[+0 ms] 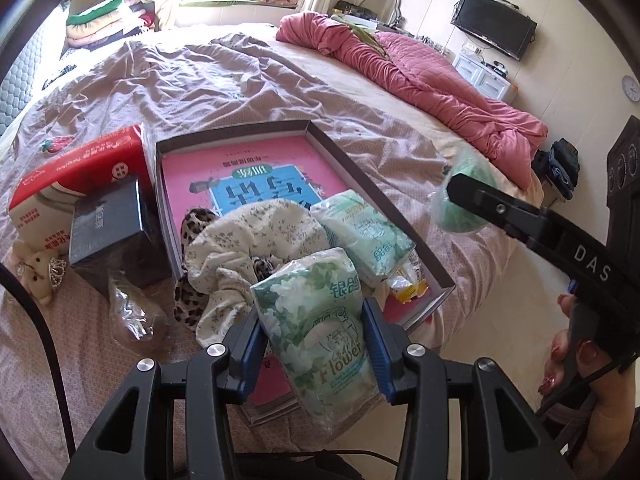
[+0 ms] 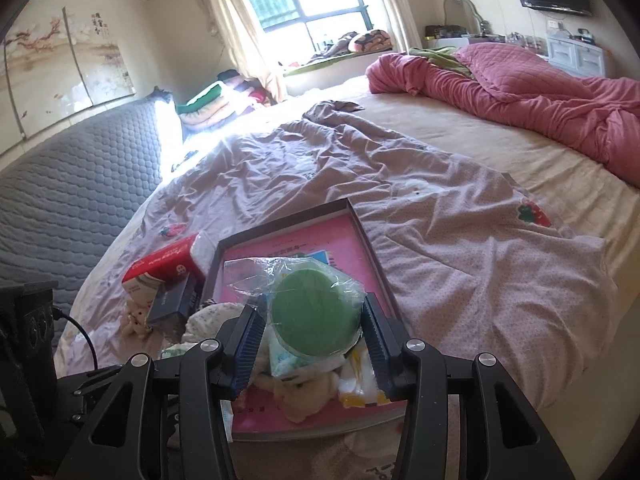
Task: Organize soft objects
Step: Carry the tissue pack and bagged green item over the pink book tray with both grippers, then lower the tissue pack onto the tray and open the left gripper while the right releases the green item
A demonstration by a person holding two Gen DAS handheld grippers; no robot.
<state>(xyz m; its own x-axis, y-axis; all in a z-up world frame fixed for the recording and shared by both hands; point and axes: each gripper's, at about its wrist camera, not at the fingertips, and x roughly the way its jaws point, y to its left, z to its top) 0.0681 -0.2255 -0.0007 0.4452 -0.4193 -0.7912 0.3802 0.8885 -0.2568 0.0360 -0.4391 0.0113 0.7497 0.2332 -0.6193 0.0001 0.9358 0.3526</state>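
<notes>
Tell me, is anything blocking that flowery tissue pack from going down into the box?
Partly: the floral cloth and another tissue pack already crowd the box's near end. The far end is free. The left tool holds the flowery tissue pack above them.

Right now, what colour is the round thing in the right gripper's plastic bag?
Green; the round pad in its clear bag shows best in the right wrist view.

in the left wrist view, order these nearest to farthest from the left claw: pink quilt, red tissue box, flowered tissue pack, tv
1. flowered tissue pack, held between the left claw pads
2. red tissue box, on the bed to the left
3. pink quilt, along the bed's far right side
4. tv, on the far wall
</notes>
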